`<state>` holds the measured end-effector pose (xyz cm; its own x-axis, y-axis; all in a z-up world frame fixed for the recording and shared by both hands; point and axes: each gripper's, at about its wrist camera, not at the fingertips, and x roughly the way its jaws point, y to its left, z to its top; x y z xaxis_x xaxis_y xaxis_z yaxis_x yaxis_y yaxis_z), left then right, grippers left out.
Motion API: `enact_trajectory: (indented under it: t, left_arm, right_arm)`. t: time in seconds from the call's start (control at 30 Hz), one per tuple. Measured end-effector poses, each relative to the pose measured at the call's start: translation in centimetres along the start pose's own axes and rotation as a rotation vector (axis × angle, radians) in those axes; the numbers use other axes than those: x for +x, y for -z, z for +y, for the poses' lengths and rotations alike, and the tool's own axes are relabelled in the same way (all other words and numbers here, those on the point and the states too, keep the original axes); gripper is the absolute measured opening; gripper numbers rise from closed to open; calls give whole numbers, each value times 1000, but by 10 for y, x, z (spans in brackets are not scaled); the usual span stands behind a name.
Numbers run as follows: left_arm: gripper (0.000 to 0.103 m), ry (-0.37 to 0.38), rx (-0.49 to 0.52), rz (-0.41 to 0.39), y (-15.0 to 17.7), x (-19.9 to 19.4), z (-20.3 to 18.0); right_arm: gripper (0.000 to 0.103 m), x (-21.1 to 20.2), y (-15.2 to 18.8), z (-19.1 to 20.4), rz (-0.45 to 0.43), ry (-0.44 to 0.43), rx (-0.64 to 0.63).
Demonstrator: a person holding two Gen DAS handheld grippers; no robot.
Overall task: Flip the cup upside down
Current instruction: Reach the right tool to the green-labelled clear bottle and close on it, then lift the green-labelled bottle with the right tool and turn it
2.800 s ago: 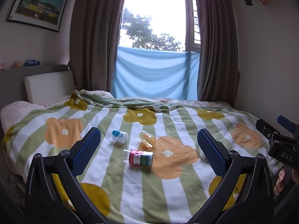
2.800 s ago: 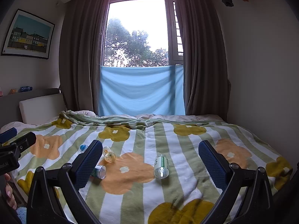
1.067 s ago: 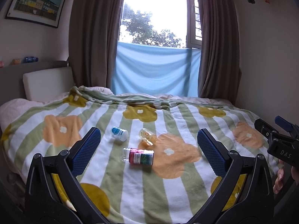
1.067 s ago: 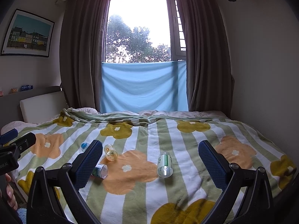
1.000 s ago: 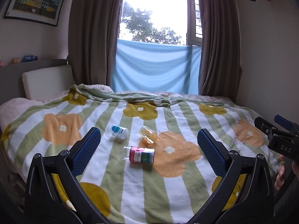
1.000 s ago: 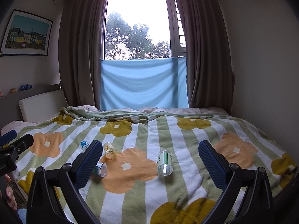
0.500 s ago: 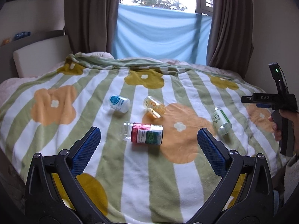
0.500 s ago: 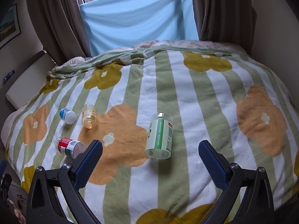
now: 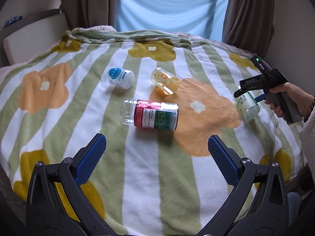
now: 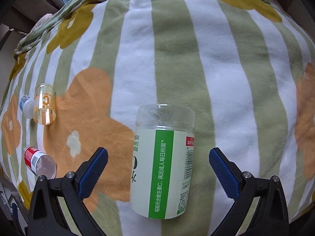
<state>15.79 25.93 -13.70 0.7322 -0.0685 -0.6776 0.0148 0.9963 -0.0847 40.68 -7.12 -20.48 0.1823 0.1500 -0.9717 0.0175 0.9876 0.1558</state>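
On the bed, over the striped flower blanket (image 10: 196, 63), I hold my right gripper (image 10: 158, 164) low above the green-labelled cup (image 10: 163, 163), jaws spread wide with one blue pad on either side of its body and neither touching it. I have lined up this way so that closing would take the cup across its width, which I judge is the firmest hold for turning it over. The cup lies on its side on a white stripe, just beside an orange flower, its clear end pointing away from me and its labelled part nearer. The label is pale with a bright green band, printed text and a barcode. From these views I cannot tell which end is the open mouth.

My left gripper (image 9: 155, 157) hangs back, wide and empty, well short of the red-labelled jar (image 9: 151, 115). That jar, the small amber jar (image 9: 165, 80) and the white bottle with a blue cap (image 9: 120, 77) also lie on their sides, well apart from my target, so they should not get in the way. The soft blanket may let the cup roll or sink as I close.
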Motion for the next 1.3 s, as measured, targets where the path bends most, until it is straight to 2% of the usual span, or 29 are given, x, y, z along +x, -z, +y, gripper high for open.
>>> enact_trajectory:
  t: [0.07,0.13,0.2,0.23,0.33,0.47,0.77,0.8,0.87,1.13,1.3]
  left_arm:
    - [103,6,1,10,1,3,-2]
    - [103,7,6,15,2,4,-4]
    - [103,7,10,16,2,4,-6]
    - [103,7,10,14,2,2,-7]
    - [103,9,11,6,3,0,-9]
    - [103,10,15,-2,3,-8,-13]
    - [103,25,20,-45,5,-39,-18]
    - [103,24,21,-49,5,-42,-18]
    - [103,22,15,-56,6,-49,-17]
    - [103,38,-24,-61,11,-65,-11]
    - [103,43,-35,-57,15,-68,-9]
  right_arm:
    - [91,7,3,-1,13,-5,6]
    - [71,12,8,-3,29,-31,22]
    - [61,16,12,-6,32,-41,38]
    - [59,16,14,-8,27,-39,41]
    - [59,10,19,-11,10,-55,47]
    - [58,-3,29,-12,0,-118,65]
    - [58,-53,89,25,-42,-230,-64]
    - [58,-51,88,44,-41,-234,-82]
    - [58,-54,103,58,-43,-235,-118]
    - [58,-50,158,92,-1,-254,-218]
    - [58,-36,170,110,-20,-205,-250]
